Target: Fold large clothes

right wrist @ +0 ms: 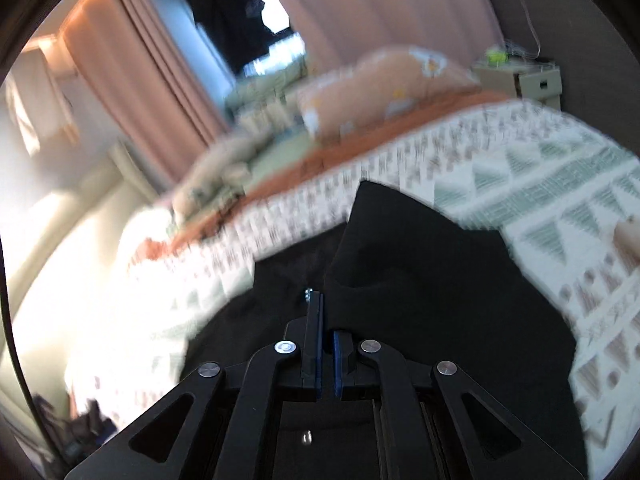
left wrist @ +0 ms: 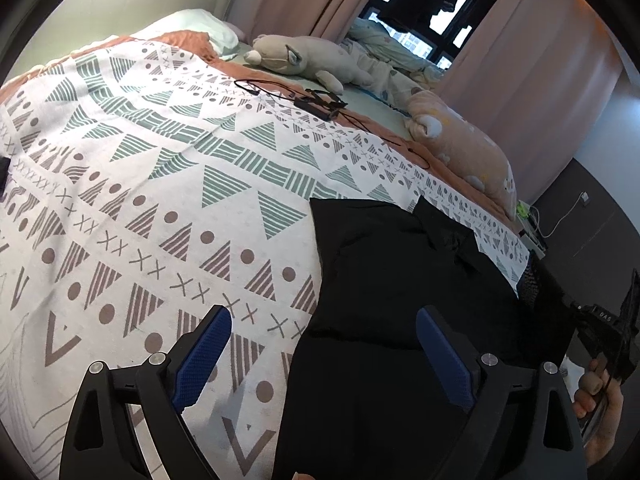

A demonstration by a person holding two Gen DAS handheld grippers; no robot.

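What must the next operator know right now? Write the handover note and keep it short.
Left gripper: open wide and empty, hovering over the black garment.
Right gripper: jaws only slightly apart, no cloth seen pinched, above the same garment; this view is blurred.
The garment lies on the patterned bedspread near the bed's edge, with one flap laid over itself.
Done: apparently a first fold.
Left: probably the remaining folds and smoothing.
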